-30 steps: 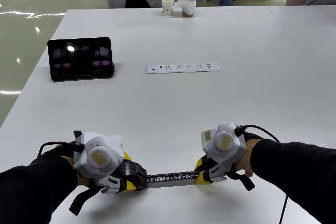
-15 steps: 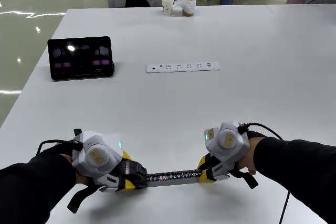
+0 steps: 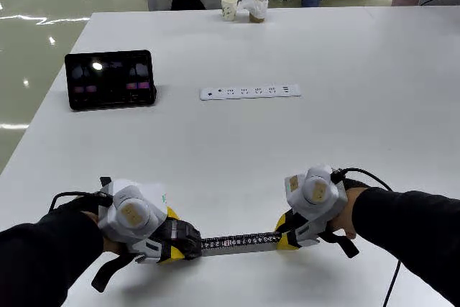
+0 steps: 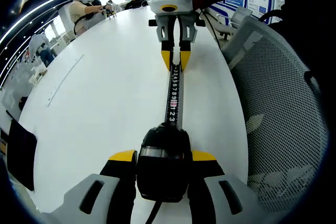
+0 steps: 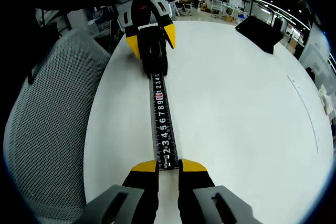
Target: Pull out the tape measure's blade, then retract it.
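A black tape measure case (image 3: pixel 181 238) lies at the near edge of the white table, and my left gripper (image 4: pixel 162 160) is shut on the case (image 4: pixel 163 162). Its dark blade (image 3: pixel 237 241) with white numbers runs right along the tabletop to my right gripper (image 3: pixel 284 236), which is shut on the blade's tip. In the right gripper view the blade (image 5: pixel 161 129) stretches from my yellow-tipped right gripper (image 5: pixel 168 167) to the case (image 5: pixel 153 50) held by the other gripper. In the left gripper view the blade (image 4: pixel 174 95) leads away to the right gripper (image 4: pixel 175 60).
A dark tablet (image 3: pixel 110 79) stands at the left and a white power strip (image 3: pixel 250 92) lies mid-table. Cups (image 3: pixel 245 4) sit at the far edge. A grey mesh chair (image 4: pixel 278 108) is beside the table's near edge. A cable (image 3: pixel 388 278) trails from the right gripper.
My right gripper has moved a little to the right, drawing more of the blade out of the case. The left gripper and the case have stayed put.
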